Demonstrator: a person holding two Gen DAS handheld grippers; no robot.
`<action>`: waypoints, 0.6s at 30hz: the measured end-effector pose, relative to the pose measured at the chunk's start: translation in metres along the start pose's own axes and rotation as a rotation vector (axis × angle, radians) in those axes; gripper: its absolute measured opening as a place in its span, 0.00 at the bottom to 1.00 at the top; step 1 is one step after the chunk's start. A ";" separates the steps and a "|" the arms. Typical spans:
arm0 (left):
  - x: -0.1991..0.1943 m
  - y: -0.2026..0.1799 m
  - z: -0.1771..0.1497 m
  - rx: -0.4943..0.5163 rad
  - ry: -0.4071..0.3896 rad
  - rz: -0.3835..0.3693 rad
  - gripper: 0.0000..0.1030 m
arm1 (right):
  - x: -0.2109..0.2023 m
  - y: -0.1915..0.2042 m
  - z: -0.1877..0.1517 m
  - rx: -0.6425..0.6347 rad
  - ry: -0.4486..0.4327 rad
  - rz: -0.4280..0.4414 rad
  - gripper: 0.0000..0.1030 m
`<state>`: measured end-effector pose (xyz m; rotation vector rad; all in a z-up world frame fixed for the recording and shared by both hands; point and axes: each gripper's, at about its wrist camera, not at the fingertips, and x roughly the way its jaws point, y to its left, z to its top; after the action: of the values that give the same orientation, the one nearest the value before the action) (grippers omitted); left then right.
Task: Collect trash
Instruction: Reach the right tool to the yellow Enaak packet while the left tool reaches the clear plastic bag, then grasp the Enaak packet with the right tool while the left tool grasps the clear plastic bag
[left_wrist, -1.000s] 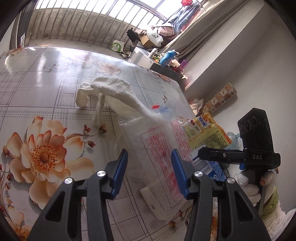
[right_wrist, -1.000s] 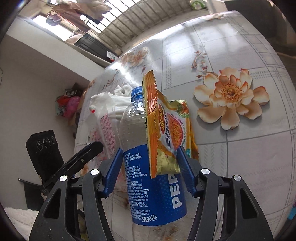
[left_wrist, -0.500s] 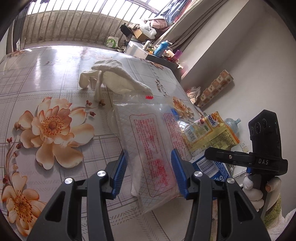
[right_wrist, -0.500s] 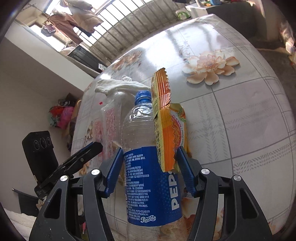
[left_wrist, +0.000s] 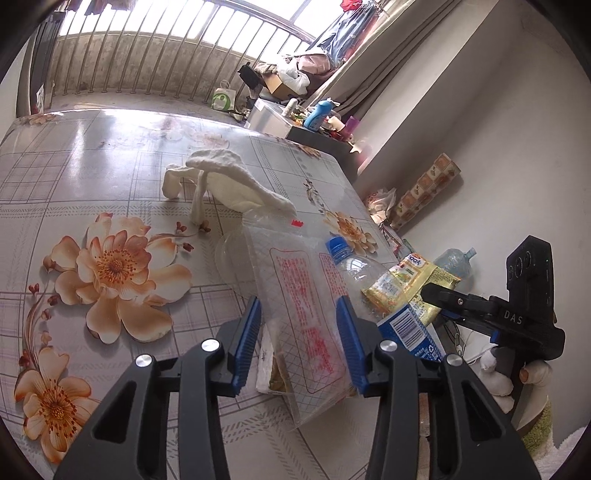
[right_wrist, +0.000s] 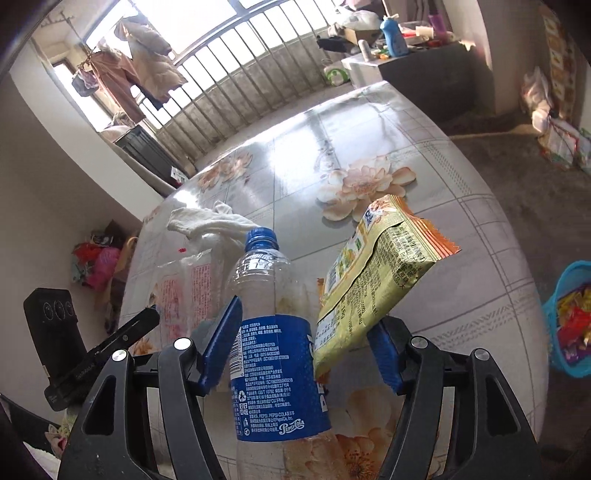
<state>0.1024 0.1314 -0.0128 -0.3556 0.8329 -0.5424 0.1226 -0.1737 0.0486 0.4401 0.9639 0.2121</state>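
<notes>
My left gripper (left_wrist: 298, 310) has a clear plastic bag with red print (left_wrist: 295, 280) between its blue pads, lifted off the flowered table (left_wrist: 92, 166). Its jaws are closing on the bag. In the right wrist view, my right gripper (right_wrist: 306, 325) has an empty Pepsi bottle (right_wrist: 273, 354) and a yellow snack wrapper (right_wrist: 376, 266) side by side between its pads. Those jaws are opening, and the wrapper leans out over the right pad. The left pad touches the bottle's label. The two grippers are close together at the table's edge.
A crumpled white cloth (left_wrist: 229, 181) lies on the table beyond the bag. A blue basket of coloured wrappers (right_wrist: 569, 317) stands on the floor at the right. A gloved hand (left_wrist: 495, 380) holds the right gripper. Clutter lines the far wall and the window rail.
Both grippers have drawn back from the cloth with their loads. The snack wrapper has tipped from upright to leaning right, and the right pads stand wider apart. The left pads have come closer on the bag.
</notes>
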 end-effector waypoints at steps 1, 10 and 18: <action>-0.002 0.000 0.000 0.000 -0.004 -0.010 0.37 | 0.000 0.000 0.000 0.004 -0.010 -0.003 0.60; -0.007 -0.013 0.004 0.007 -0.021 -0.099 0.26 | 0.003 -0.006 -0.013 0.000 -0.001 -0.015 0.27; 0.002 -0.014 0.002 -0.055 0.028 -0.189 0.26 | 0.006 -0.016 -0.016 0.061 0.019 0.028 0.21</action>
<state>0.1010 0.1186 -0.0054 -0.4807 0.8471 -0.7026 0.1121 -0.1811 0.0287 0.5090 0.9855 0.2129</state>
